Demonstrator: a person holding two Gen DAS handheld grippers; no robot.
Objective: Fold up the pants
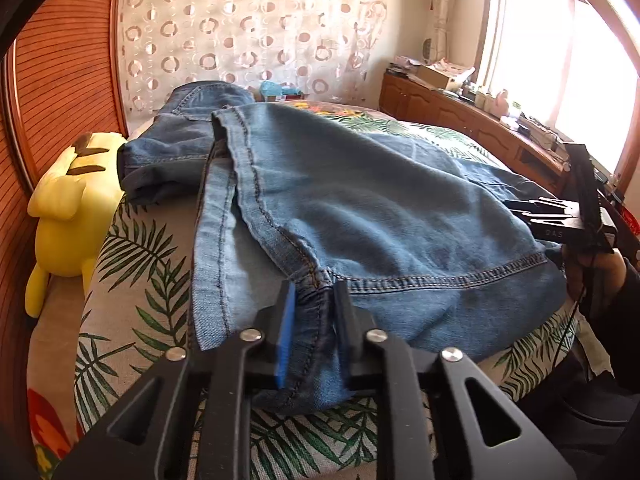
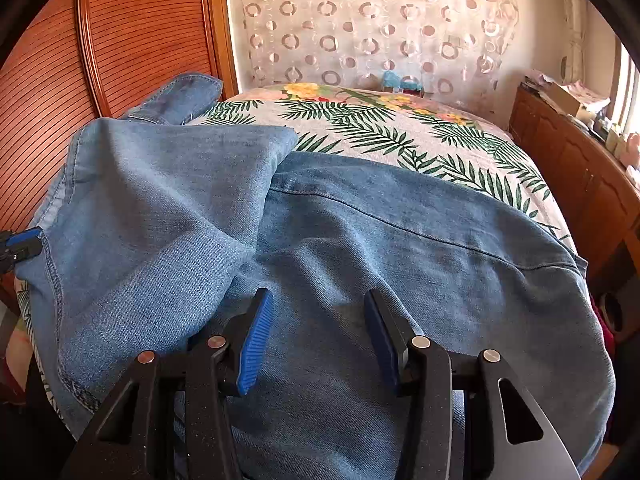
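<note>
Blue denim pants (image 1: 360, 200) are spread across the bed cover (image 1: 132, 264), a leaf-print sheet; most of the near half of the bed is covered by them. In the left wrist view the waist end is seen bunched at 11 o'clock, with one leg run down toward 6 o'clock. A stitched hem edge is pinched by the left gripper (image 1: 314, 300) at 6 o'clock, jaws pressed together on the denim seam. In the right wrist view a leg panel is seen folded over at 10 o'clock, on top of the broad flat denim. The right gripper (image 2: 318, 320) is held over that flat denim at 6 o'clock, jaws spread apart, nothing between the pads but the fabric below. A yellow plush toy (image 1: 68, 208) is seen at 9 o'clock beside the bed edge, against the wooden headboard (image 1: 60, 80). A patterned curtain (image 2: 360, 20) is hung at 12 o'clock, a wooden cabinet (image 2: 568, 168) at 3 o'clock.
</note>
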